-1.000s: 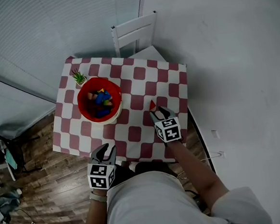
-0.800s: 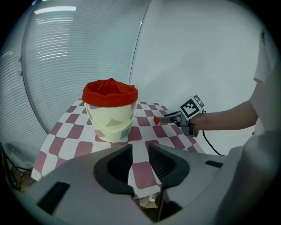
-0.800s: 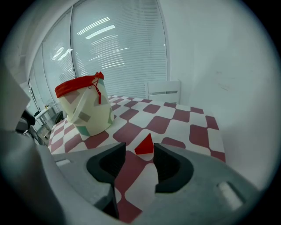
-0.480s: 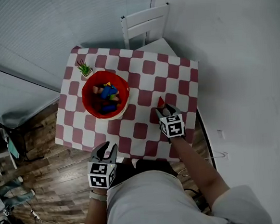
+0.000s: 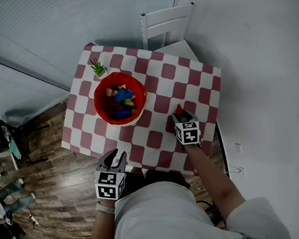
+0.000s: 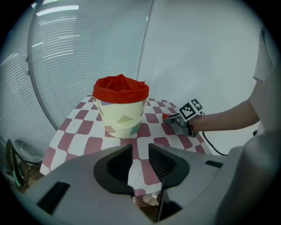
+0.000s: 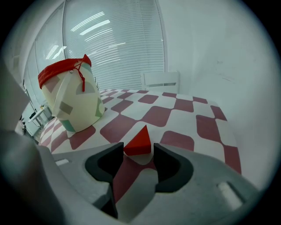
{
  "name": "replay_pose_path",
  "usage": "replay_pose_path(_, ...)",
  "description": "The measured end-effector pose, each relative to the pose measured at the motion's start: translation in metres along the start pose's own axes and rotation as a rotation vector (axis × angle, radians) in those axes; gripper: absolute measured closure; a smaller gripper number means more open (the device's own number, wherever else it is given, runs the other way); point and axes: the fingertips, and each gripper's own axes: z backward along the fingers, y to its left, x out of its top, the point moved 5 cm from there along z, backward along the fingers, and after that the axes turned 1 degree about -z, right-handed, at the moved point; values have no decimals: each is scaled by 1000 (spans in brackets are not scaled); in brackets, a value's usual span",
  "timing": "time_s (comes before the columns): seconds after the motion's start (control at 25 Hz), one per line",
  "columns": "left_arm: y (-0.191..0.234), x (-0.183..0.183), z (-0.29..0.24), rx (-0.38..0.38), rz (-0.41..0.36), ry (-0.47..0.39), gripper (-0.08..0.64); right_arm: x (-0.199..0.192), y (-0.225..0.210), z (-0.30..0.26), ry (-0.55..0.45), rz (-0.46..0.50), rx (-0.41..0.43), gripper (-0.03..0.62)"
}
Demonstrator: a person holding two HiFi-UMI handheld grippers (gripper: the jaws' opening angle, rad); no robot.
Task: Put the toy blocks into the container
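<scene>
On the checked table (image 5: 156, 79), our right tongs (image 7: 138, 149) bracket the red wedge (image 7: 138, 141), not yet clamped; left tongs (image 6: 140, 163) gape, empty. Next we squeeze, then carry it to the bucket (image 6: 120, 116).

A home-like room: checkered table (image 5: 159, 84), white chair (image 5: 167, 19) at top, blinds (image 5: 54, 26) upper left, wood floor (image 5: 58, 201) lower left.
</scene>
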Motion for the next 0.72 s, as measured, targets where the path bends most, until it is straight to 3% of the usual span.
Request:
replay_pose_path(0.48, 1, -3, 4, 25, -9, 3, 456, 8, 1, 5, -43, 13, -13, 397)
replay_pose_path(0.72, 3, -1, 4, 18, -19, -19, 456, 26, 12, 21, -80, 11, 20, 397)
